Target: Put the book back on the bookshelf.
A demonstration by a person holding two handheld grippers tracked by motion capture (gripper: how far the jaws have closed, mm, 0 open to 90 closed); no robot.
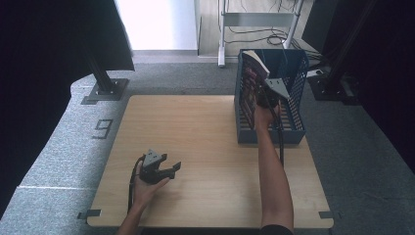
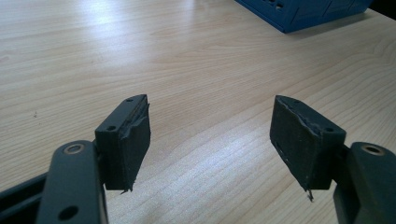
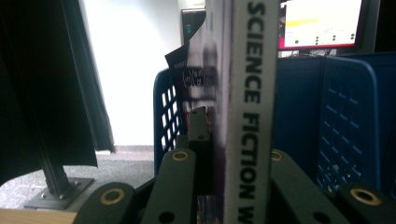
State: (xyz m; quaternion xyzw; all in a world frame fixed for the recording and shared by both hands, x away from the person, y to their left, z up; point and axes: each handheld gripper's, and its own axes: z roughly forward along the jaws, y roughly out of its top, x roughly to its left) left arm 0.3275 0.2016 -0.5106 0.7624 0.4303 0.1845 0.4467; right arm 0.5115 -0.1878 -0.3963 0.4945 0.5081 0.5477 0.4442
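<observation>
A book (image 1: 254, 73) with a white spine (image 3: 252, 116) reading "SCIENCE FICTION" stands upright in the left part of a blue slotted file rack (image 1: 295, 128). My right gripper (image 1: 267, 99) is shut on the book's lower part, and in the right gripper view one jaw presses on its left cover while my right gripper (image 3: 229, 144) straddles the spine. My left gripper (image 1: 174, 169) rests near the table's front left in a hand. In the left gripper view my left gripper (image 2: 210, 144) is open, with bare wood between the pads (image 2: 133, 140).
The wooden table (image 1: 205, 127) is bare between the two hands. The blue rack (image 3: 348, 126) stands at the table's far right edge. Black frame posts (image 1: 100, 78) and a metal stand (image 1: 222, 34) stand on the grey floor beyond. A lit monitor (image 3: 322, 21) is behind the rack.
</observation>
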